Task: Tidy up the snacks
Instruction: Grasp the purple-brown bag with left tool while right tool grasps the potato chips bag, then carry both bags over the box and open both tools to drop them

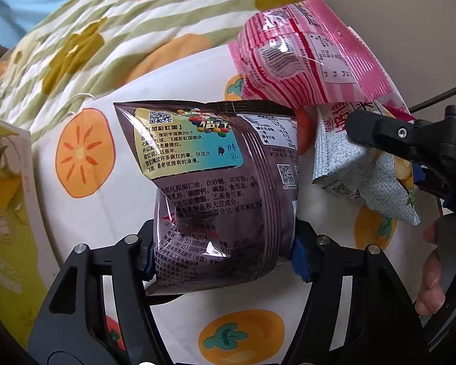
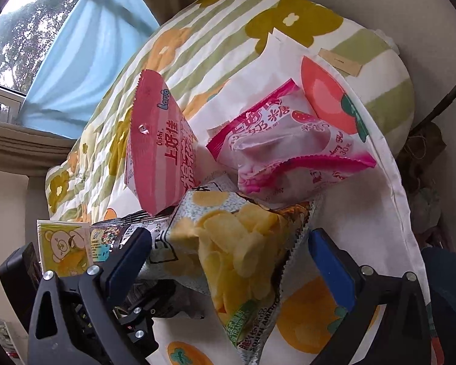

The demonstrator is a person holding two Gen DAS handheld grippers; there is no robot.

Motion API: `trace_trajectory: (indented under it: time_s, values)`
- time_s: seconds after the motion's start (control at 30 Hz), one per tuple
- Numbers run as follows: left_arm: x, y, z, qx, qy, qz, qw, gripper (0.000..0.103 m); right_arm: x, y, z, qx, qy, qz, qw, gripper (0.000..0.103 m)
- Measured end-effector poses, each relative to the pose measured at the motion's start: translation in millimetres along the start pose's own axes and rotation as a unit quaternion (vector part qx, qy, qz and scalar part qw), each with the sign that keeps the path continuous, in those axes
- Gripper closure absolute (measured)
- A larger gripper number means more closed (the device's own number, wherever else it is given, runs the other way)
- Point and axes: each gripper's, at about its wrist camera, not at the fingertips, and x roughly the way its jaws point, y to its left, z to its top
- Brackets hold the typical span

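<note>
On the bed's fruit-print cloth [image 1: 85,213], the left hand-held gripper [image 1: 225,255] pinches the brown candy bag [image 1: 215,176] low down — light, crinkly, slippery; the right hand-held gripper [image 2: 228,261] gapes around the chip bag [image 2: 237,243], crushable.

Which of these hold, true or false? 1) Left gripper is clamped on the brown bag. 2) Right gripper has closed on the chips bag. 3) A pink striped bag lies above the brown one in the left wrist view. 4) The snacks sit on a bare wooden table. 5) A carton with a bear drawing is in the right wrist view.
1) True: the left gripper pinches the brown bag.
2) False: the right gripper is open, its pads standing either side of the chips bag.
3) True: the pink striped bag lies above it.
4) False: they sit on a fruit-print cloth.
5) True: the bear carton stands at left.
</note>
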Motion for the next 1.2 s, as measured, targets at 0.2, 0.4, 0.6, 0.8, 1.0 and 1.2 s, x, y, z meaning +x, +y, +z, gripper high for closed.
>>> trace_trajectory:
  time_s: [0.2, 0.4, 0.6, 0.8, 1.0, 1.2]
  values:
    - [-11.9, 10.0, -8.7, -0.017, -0.010, 0.008, 0.9998, 0.041, 10.2, -10.1, -7.5, 0.017, 0.020, 0.015, 1.000, 0.013]
    - [-25.7, 10.6, -22.9, -0.035, -0.019, 0.013, 0.9991, 0.041, 0.0, -11.6, -17.7, 0.005, 0.022, 0.015, 1.000, 0.030]
    - [-52.9, 3.2, -39.8, -0.053, -0.041, 0.021, 0.9976, 0.041, -27.5, -7.3, -33.1, -0.029, 0.012, 0.010, 0.999, 0.031]
    - [-103.0, 2.4, -56.5, -0.083, -0.088, 0.027, 0.9923, 0.041, -71.4, 3.9, -45.4, -0.096, -0.010, 0.008, 0.995, 0.031]
    - [-166.2, 20.8, -74.6, -0.133, -0.142, 0.037, 0.9803, 0.041, -110.9, 44.3, -53.1, -0.195, -0.035, 0.022, 0.980, 0.031]
    - [-223.4, 66.1, -99.7, -0.169, -0.190, 0.071, 0.9645, 0.041, -125.8, 109.7, -69.1, -0.281, -0.049, 0.062, 0.956, 0.031]
